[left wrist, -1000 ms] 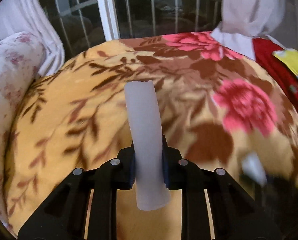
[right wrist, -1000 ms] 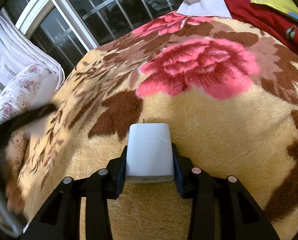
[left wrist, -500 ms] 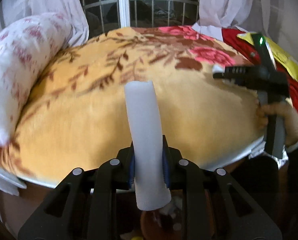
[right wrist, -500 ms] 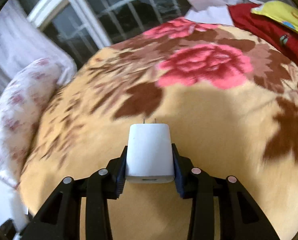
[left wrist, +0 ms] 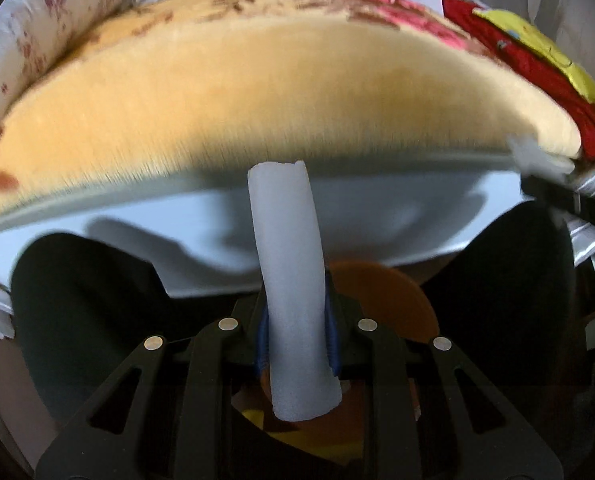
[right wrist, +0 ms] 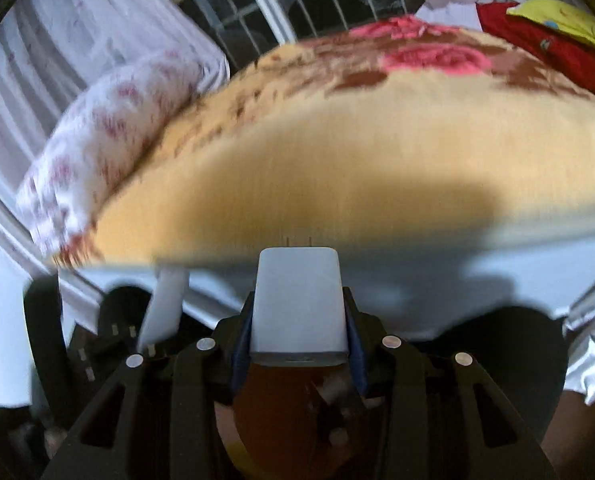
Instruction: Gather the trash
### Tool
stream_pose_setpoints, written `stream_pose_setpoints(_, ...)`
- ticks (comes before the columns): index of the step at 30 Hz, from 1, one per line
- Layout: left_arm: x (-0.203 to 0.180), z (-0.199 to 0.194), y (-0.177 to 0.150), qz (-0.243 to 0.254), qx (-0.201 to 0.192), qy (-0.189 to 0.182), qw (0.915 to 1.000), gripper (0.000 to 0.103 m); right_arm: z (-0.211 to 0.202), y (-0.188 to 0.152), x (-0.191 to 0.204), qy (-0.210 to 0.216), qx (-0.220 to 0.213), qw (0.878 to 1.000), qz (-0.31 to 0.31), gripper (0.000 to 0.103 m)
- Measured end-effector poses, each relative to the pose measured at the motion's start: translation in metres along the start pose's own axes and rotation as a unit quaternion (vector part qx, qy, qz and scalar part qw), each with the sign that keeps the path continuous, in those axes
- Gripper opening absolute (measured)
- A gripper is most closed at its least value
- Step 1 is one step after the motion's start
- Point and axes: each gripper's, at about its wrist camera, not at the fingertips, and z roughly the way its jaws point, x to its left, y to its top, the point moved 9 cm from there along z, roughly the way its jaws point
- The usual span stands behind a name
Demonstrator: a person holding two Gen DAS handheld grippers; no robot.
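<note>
My left gripper (left wrist: 295, 334) is shut on a white foam tube (left wrist: 289, 272) that stands up between its fingers. It hangs over an orange-brown bin (left wrist: 393, 300) beside the bed. My right gripper (right wrist: 297, 330) is shut on a white plug-in charger (right wrist: 297, 304) with its two prongs pointing forward, above the same brown bin (right wrist: 281, 420). The left gripper with its tube also shows in the right wrist view (right wrist: 165, 304), low on the left. The right gripper's black body shows at the right edge of the left wrist view (left wrist: 569, 204).
The bed with its yellow flowered blanket (left wrist: 277, 92) and white side panel (left wrist: 201, 248) fills the view ahead. A floral pillow (right wrist: 109, 140) lies at the left. Red and yellow cloth (left wrist: 537, 60) lies at the right. A barred window (right wrist: 309, 8) stands behind.
Both grippers have pulled back from over the blanket and dropped below the bed's edge, to above the brown bin. Each keeps its hold on its object.
</note>
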Motion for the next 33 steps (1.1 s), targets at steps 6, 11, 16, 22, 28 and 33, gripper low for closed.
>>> stream_pose_setpoints(6,-0.002,0.023,-0.027,0.007,0.058,-0.011,0.9982,0.022,0.025,-0.059,0.003,-0.013,0.068,0.997,-0.02,0.039)
stream_pose_setpoints(11,-0.003,0.041,-0.043,0.013,0.102,-0.015,0.9945,0.022,0.04,-0.075,0.005,-0.017,0.098,0.995,-0.024,0.039)
stream_pose_setpoints(16,0.0,0.052,-0.047,0.011,0.122,-0.018,0.9923,0.024,0.058,-0.082,0.005,-0.014,0.13,0.991,-0.023,0.039)
stream_pose_setpoints(22,-0.001,0.056,-0.051,0.014,0.137,-0.009,0.9904,0.072,0.065,-0.087,0.004,-0.016,0.147,0.989,-0.019,0.048)
stream_pose_setpoints(28,0.003,0.056,-0.054,0.008,0.145,-0.012,0.9894,0.072,0.06,-0.085,0.0,-0.023,0.134,0.991,-0.015,0.052)
stream_pose_setpoints(33,0.007,0.044,-0.047,0.003,0.121,-0.014,0.9925,0.072,0.039,-0.071,-0.007,-0.045,0.09,0.995,-0.016,0.069)
